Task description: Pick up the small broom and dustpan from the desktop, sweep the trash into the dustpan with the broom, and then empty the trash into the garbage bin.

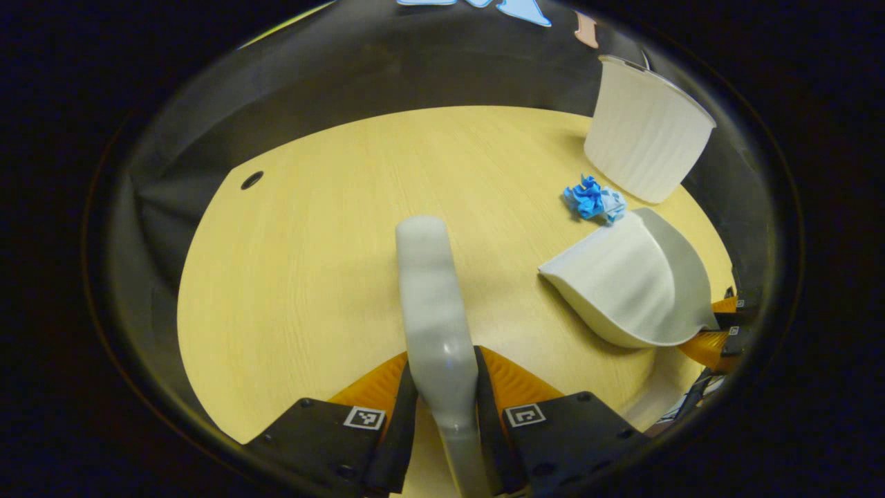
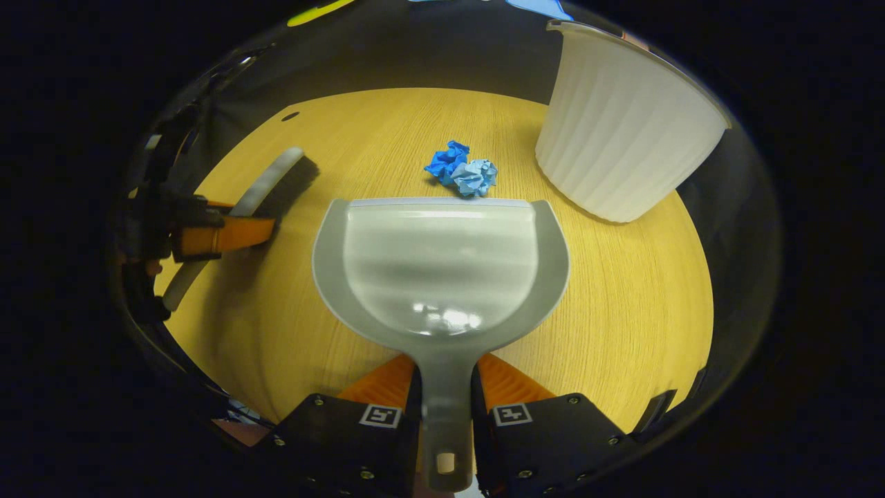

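Observation:
My left gripper (image 1: 442, 408) is shut on the grey handle of the small broom (image 1: 432, 290), which points away over the wooden desktop (image 1: 311, 263). In the right gripper view that broom (image 2: 276, 183) shows its dark bristles at the left, held by the left gripper (image 2: 207, 235). My right gripper (image 2: 446, 415) is shut on the handle of the grey dustpan (image 2: 442, 270), whose front lip lies just short of the crumpled blue paper trash (image 2: 462, 171). From the left gripper view, the dustpan (image 1: 629, 283) sits right of the broom, with the trash (image 1: 593, 199) beyond it.
A white ribbed garbage bin (image 2: 622, 131) stands at the far right of the desktop, close behind the trash; it also appears as the bin (image 1: 646, 131) in the left gripper view. A small round hole (image 1: 252, 180) marks the desktop's far left. The desktop's edge curves near both grippers.

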Demonstrator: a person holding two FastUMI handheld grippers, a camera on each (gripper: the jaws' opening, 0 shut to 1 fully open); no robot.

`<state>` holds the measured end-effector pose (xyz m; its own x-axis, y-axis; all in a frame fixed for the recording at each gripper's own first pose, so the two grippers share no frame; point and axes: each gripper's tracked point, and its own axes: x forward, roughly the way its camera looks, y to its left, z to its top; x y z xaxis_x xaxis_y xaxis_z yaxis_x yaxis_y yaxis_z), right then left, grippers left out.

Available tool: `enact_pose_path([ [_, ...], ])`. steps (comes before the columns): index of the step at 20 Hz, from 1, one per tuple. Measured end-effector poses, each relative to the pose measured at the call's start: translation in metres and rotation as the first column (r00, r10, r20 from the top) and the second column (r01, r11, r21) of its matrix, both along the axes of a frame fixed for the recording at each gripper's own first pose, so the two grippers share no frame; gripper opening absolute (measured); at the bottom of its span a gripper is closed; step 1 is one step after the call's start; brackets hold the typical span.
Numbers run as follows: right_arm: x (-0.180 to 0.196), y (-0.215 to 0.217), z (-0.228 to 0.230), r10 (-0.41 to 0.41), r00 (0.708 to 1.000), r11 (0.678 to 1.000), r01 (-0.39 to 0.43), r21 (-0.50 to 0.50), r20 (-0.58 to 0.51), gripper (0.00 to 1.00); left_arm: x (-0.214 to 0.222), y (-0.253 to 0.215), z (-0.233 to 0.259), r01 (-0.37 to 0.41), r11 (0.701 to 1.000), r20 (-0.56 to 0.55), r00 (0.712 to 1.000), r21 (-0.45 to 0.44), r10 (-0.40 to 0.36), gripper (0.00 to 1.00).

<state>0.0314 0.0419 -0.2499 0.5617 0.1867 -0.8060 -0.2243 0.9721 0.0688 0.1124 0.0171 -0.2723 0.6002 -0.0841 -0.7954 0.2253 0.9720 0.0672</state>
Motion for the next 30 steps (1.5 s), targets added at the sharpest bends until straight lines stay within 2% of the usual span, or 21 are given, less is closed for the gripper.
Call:
enact_pose_path([
  [2, -0.003, -0.012, 0.005, 0.045, 0.999, 0.999, -0.045, -0.009, -0.001, 0.34, 0.015, -0.013, 0.0, 0.037, 0.999, -0.006, 0.999, 0.004, -0.037, 0.49],
  [3, 0.002, -0.015, -0.001, 0.063, 0.998, 0.998, -0.063, -0.013, -0.002, 0.28, 0.022, -0.019, 0.001, 0.056, 0.998, -0.009, 0.998, 0.002, -0.056, 0.49],
  [8, 0.003, -0.04, 0.0, 0.141, 0.99, 0.989, -0.141, -0.032, -0.004, 0.28, 0.057, -0.056, 0.002, 0.136, 0.99, -0.028, 0.99, -0.039, -0.137, 0.52],
  [9, 0.002, -0.043, -0.001, 0.157, 0.988, 0.987, -0.157, -0.039, -0.002, 0.28, 0.065, -0.062, 0.002, 0.15, 0.988, -0.032, 0.988, -0.036, -0.151, 0.48],
  [10, 0.003, -0.045, -0.001, 0.171, 0.985, 0.984, -0.171, -0.042, -0.001, 0.28, 0.072, -0.067, 0.002, 0.171, 0.985, -0.033, 0.985, -0.032, -0.172, 0.51],
  [12, 0.002, -0.048, -0.001, 0.188, 0.982, 0.981, -0.188, -0.041, -0.003, 0.28, 0.081, -0.081, 0.001, 0.224, 0.974, -0.038, 0.974, -0.021, -0.225, 0.48],
  [13, 0.003, -0.049, -0.001, 0.193, 0.981, 0.98, -0.193, -0.04, 0.0, 0.28, 0.086, -0.087, 0.001, 0.254, 0.967, -0.039, 0.966, -0.011, -0.254, 0.51],
  [14, 0.004, -0.051, -0.001, 0.198, 0.98, 0.979, -0.198, -0.041, 0.001, 0.28, 0.09, -0.093, 0.002, 0.281, 0.96, -0.047, 0.959, -0.003, -0.281, 0.48],
  [18, 0.004, -0.055, -0.001, 0.213, 0.977, 0.976, -0.213, -0.039, 0.003, 0.28, 0.095, -0.119, 0.004, 0.402, 0.915, -0.097, 0.911, -0.013, -0.402, 0.48],
  [19, 0.004, -0.056, -0.002, 0.221, 0.975, 0.975, -0.22, -0.039, 0.004, 0.28, 0.096, -0.126, 0.003, 0.439, 0.899, -0.108, 0.893, -0.012, -0.437, 0.51],
  [22, 0.005, -0.058, 0.001, 0.235, 0.972, 0.971, -0.235, -0.041, 0.008, 0.28, 0.095, -0.143, 0.005, 0.541, 0.841, -0.144, 0.831, -0.015, -0.537, 0.46],
  [23, 0.007, -0.057, 0.004, 0.239, 0.971, 0.97, -0.239, -0.042, 0.009, 0.28, 0.097, -0.15, 0.007, 0.568, 0.823, -0.149, 0.812, -0.019, -0.564, 0.49],
  [25, 0.006, -0.056, 0.005, 0.244, 0.97, 0.969, -0.243, -0.043, 0.013, 0.28, 0.096, -0.161, 0.013, 0.599, 0.8, -0.156, 0.787, -0.034, -0.596, 0.51],
  [26, 0.006, -0.055, 0.007, 0.243, 0.97, 0.969, -0.242, -0.04, 0.016, 0.28, 0.091, -0.167, 0.015, 0.607, 0.793, -0.159, 0.779, -0.05, -0.606, 0.51],
  [27, 0.007, -0.055, 0.007, 0.242, 0.97, 0.97, -0.241, -0.039, 0.018, 0.28, 0.082, -0.175, 0.014, 0.613, 0.787, -0.163, 0.771, -0.072, -0.616, 0.46],
  [29, 0.008, -0.055, 0.01, 0.238, 0.971, 0.971, -0.237, -0.036, 0.021, 0.28, 0.067, -0.186, 0.02, 0.62, 0.776, -0.169, 0.758, -0.115, -0.63, 0.52],
  [30, 0.009, -0.056, 0.011, 0.236, 0.972, 0.971, -0.235, -0.035, 0.021, 0.28, 0.061, -0.19, 0.022, 0.62, 0.774, -0.17, 0.755, -0.131, -0.634, 0.49],
])
